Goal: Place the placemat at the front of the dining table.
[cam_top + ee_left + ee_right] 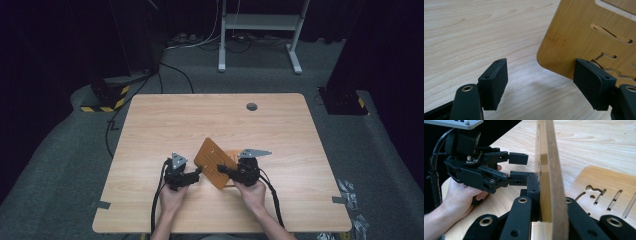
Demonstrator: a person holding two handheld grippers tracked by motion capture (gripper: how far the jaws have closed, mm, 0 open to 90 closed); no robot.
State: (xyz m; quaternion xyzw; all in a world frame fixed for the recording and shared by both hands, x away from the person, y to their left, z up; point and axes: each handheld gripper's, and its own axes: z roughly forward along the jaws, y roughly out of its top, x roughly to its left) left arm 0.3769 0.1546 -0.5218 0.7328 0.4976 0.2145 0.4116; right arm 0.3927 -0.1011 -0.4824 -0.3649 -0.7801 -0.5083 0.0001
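Observation:
A brown wooden board [214, 161] with cut slots stands tilted up on its edge near the front middle of the table. My right gripper [222, 170] is shut on its lower part; in the right gripper view the board [551, 170] runs edge-on between the pads. My left gripper [199, 171] stands open at the board's left corner, jaws wide apart. Seen from the left gripper view, the rounded corner of the board [584, 37] rises just behind the right-hand pad [594, 82], and nothing is pressed between the jaws. A second slotted board [604, 187] lies flat on the table beyond.
The light wooden table [200, 120] has a grey round plug [251, 106] near its far edge and tape tabs [101, 204] at the front corners. Behind it on the grey floor stand a white desk frame [260, 22], a yellow-black striped base [105, 97] and cables.

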